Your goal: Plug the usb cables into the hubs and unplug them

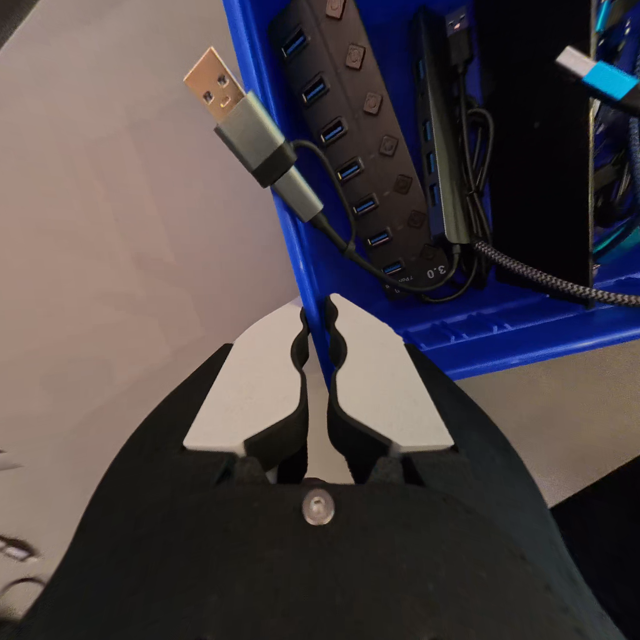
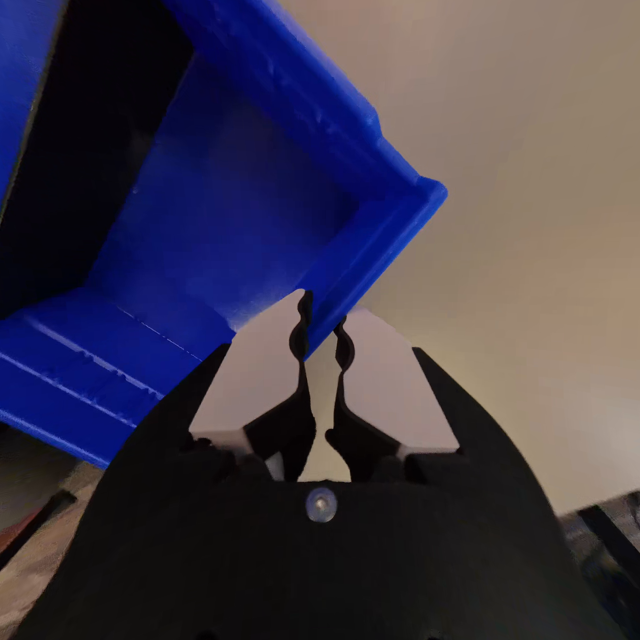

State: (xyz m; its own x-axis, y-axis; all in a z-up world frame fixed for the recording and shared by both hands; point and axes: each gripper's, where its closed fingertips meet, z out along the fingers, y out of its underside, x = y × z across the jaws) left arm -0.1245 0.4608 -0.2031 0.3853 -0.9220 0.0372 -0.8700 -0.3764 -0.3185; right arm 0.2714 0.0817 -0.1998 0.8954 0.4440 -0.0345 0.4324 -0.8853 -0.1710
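Both tongs are clamped on the rim of a blue bin (image 1: pixel 346 242): the left tongs (image 1: pixel 318 332) pinch its left wall edge between their pads, and the right tongs (image 2: pixel 322 325) grip the right wall near its corner (image 2: pixel 381 242), though the far pad there shows only partly. Just ahead of the left tongs and slightly to the right, inside the bin, lies a long black hub (image 1: pixel 356 149) with a row of blue ports and buttons, its long axis running away from the tongs and leaning left. Beside it on the right sits a slimmer dark hub (image 1: pixel 440 145), parallel to the first. Ahead and to the left of the left tongs, a grey metal USB plug (image 1: pixel 242 114) hangs over the bin wall, its gold tip pointing up and away to the left, its thin black cable (image 1: pixel 339 239) trailing back into the bin. A braided cable (image 1: pixel 554 280) and a blue-sleeved plug (image 1: pixel 602 79) lie farther right. The plug looks light and rigid but probably slick on its metal shell; the grey sleeve behind the tip seems the best place to grip. The cables are limp and will likely drag.
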